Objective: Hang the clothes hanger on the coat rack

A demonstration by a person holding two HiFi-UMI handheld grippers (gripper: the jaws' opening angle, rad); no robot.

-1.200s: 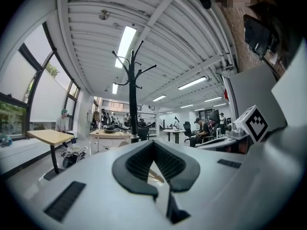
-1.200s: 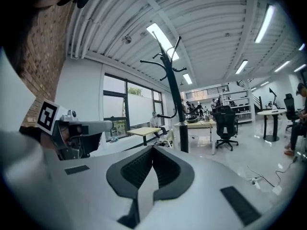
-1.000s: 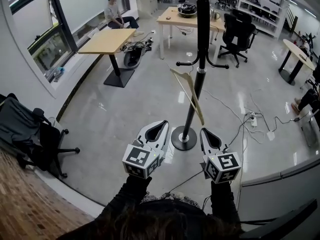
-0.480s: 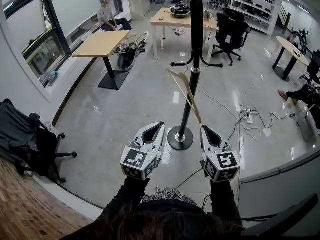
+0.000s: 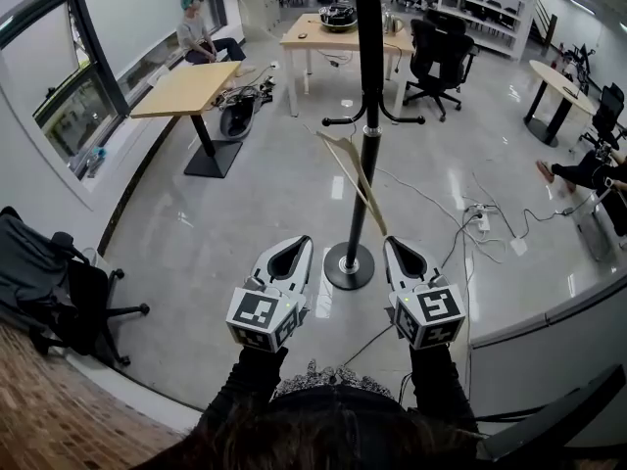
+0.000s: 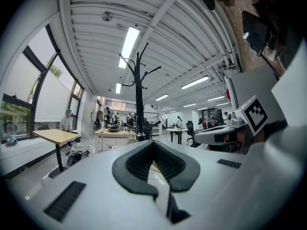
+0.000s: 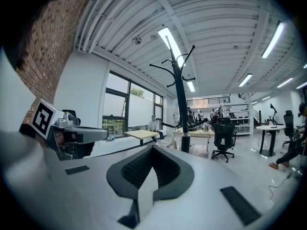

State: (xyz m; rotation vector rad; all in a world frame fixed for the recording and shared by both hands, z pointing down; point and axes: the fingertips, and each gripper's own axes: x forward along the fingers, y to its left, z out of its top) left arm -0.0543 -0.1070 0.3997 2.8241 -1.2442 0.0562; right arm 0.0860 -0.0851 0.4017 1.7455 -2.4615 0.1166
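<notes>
A black coat rack stands on a round base on the shiny floor ahead of me. A pale wooden hanger hangs tilted off one of its lower arms, beside the pole. My left gripper and right gripper are held side by side just short of the base, both shut and empty. In the left gripper view the rack rises beyond the closed left gripper. The right gripper view shows the rack past the closed right gripper.
A black office chair stands at the left, and a wooden table by the window, where a person sits. A desk and a chair lie beyond the rack. Cables and a power strip run at right.
The view has swung a little, so the rack and hanger sit further left in frame. Both grippers stay shut and side by side, slightly lower. The hanger stays on the rack.
</notes>
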